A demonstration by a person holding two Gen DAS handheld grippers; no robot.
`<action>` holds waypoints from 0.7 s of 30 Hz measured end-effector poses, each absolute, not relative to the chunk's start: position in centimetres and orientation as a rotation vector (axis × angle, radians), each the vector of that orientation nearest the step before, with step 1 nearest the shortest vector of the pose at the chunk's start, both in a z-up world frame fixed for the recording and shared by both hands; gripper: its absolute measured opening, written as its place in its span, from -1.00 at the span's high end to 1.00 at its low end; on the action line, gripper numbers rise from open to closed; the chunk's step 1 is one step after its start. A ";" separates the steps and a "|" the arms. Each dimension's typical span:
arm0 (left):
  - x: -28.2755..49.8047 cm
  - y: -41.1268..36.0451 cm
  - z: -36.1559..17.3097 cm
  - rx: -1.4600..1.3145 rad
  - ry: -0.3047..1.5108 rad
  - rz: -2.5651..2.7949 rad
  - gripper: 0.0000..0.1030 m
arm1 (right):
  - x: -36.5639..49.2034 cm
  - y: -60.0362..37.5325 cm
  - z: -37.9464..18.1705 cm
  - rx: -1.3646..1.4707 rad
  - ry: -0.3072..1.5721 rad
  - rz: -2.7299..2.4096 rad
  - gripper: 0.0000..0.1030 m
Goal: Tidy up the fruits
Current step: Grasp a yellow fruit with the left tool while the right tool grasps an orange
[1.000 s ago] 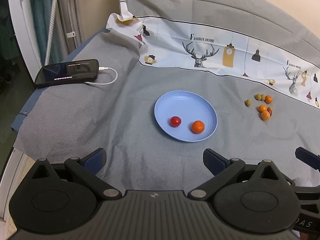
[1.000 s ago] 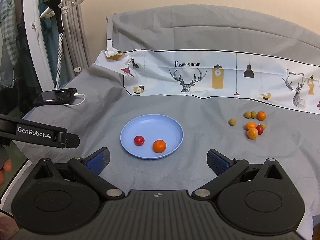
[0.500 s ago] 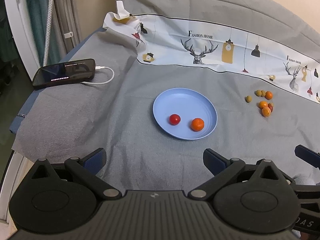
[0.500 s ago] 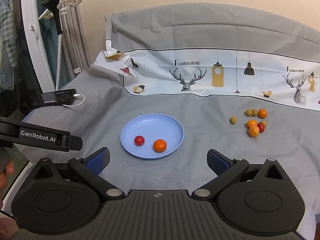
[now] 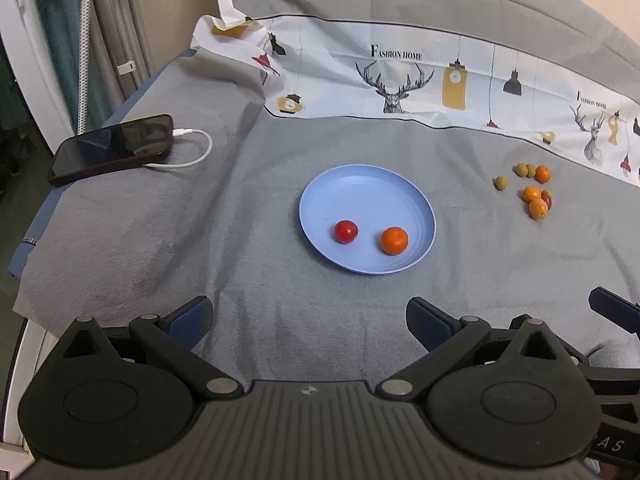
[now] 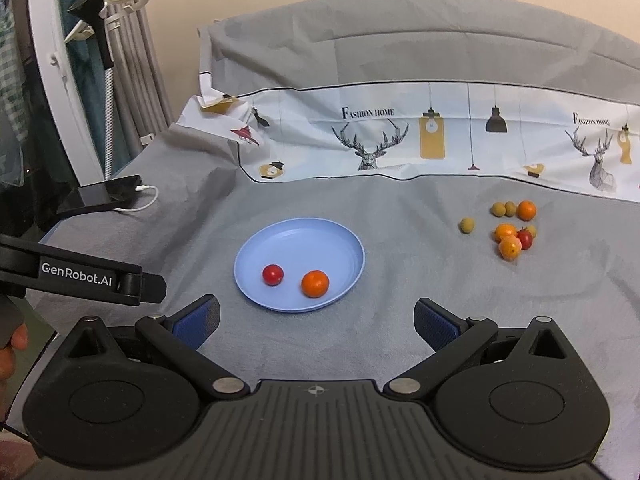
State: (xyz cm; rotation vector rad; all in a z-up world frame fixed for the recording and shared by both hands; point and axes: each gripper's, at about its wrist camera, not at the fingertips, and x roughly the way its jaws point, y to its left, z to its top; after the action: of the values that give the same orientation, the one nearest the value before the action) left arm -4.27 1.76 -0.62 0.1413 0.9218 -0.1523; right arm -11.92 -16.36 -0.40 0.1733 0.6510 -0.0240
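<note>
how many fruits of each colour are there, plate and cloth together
orange fruits: 4 (1 on the blue plate, 3 on the cloth)
red fruits: 2 (1 on the plate, 1 on the cloth)
olive-green fruits: 4 (all on the cloth, one partly hidden)
total: 10

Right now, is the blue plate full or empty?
Neither, mostly empty. The blue plate holds just a red tomato and a small orange; other fruits lie on the cloth.
</note>
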 end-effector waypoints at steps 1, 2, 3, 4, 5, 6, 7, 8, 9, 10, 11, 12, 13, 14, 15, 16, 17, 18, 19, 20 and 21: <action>-4.0 1.4 -0.8 0.148 0.926 -0.154 -0.99 | -11.8 -16.5 -0.6 0.177 0.653 -0.028 -0.99; -3.8 1.1 -0.9 0.155 0.929 -0.156 -0.99 | -11.7 -16.8 -0.8 0.182 0.654 -0.033 -0.99; -3.6 0.7 -1.1 0.163 0.933 -0.158 -0.99 | -11.5 -17.3 -1.0 0.186 0.653 -0.041 -0.99; -3.3 0.3 -1.3 0.170 0.938 -0.163 -0.99 | -11.4 -17.7 -1.2 0.190 0.653 -0.049 -0.99; -2.9 -0.2 -1.5 0.177 0.944 -0.169 -0.99 | -11.2 -18.2 -1.4 0.195 0.653 -0.061 -0.99; -2.5 -0.7 -1.7 0.184 0.952 -0.177 -0.99 | -11.0 -18.8 -1.7 0.201 0.652 -0.077 -0.99; -2.1 -1.2 -1.9 0.190 0.961 -0.186 -0.99 | -10.7 -19.6 -2.0 0.207 0.651 -0.097 -0.99; -1.7 -1.8 -2.1 0.195 0.965 -0.193 -0.99 | -10.5 -20.5 -2.3 0.214 0.649 -0.123 -0.99; -1.3 -2.5 -2.4 0.205 0.965 -0.201 -0.99 | -10.2 -21.4 -2.7 0.218 0.649 -0.148 -0.99; -0.8 -3.2 -2.6 0.218 0.964 -0.203 -0.99 | -9.9 -22.4 -3.1 0.222 0.649 -0.174 -0.99; -0.3 -4.0 -2.8 0.231 0.963 -0.203 -0.99 | -9.5 -23.5 -3.6 0.226 0.650 -0.205 -0.99; 0.3 -4.8 -3.1 0.241 0.963 -0.206 -0.99 | -9.1 -24.6 -4.2 0.229 0.654 -0.240 -0.99; 1.1 -5.7 -3.4 0.251 0.969 -0.210 -0.99 | -8.7 -25.7 -4.7 0.236 0.657 -0.269 -0.99; 1.7 -6.4 -3.7 0.255 0.976 -0.213 -0.99 | -8.2 -27.0 -5.3 0.245 0.657 -0.297 -0.99; 2.4 -7.3 -3.9 0.258 0.981 -0.221 -0.99 | -7.7 -28.1 -5.9 0.250 0.658 -0.326 -0.99; 3.2 -8.3 -4.1 0.262 0.984 -0.229 -0.99 | -7.2 -29.3 -6.5 0.256 0.663 -0.355 -0.99; 3.8 -9.2 -4.3 0.267 0.985 -0.235 -0.99 | -6.4 -30.6 -7.2 0.268 0.665 -0.380 -0.99; 4.5 -10.3 -4.5 0.275 0.981 -0.244 -0.99 | -5.8 -31.7 -7.9 0.279 0.667 -0.402 -0.99; 5.2 -11.3 -4.8 0.283 0.977 -0.250 -0.99 | -5.0 -32.9 -8.6 0.292 0.670 -0.428 -0.99; 5.9 -12.3 -5.0 0.292 0.975 -0.257 -0.99 | -4.1 -34.1 -9.3 0.306 0.669 -0.450 -0.99; 6.8 -13.5 -5.4 0.301 0.971 -0.267 -0.99 | -3.1 -35.3 -10.1 0.315 0.668 -0.466 -0.99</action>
State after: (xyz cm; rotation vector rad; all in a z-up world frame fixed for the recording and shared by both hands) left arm 6.76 -13.52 -5.35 0.3014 0.9711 -0.2667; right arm -3.14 -35.27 -10.14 0.3151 0.6681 -0.4661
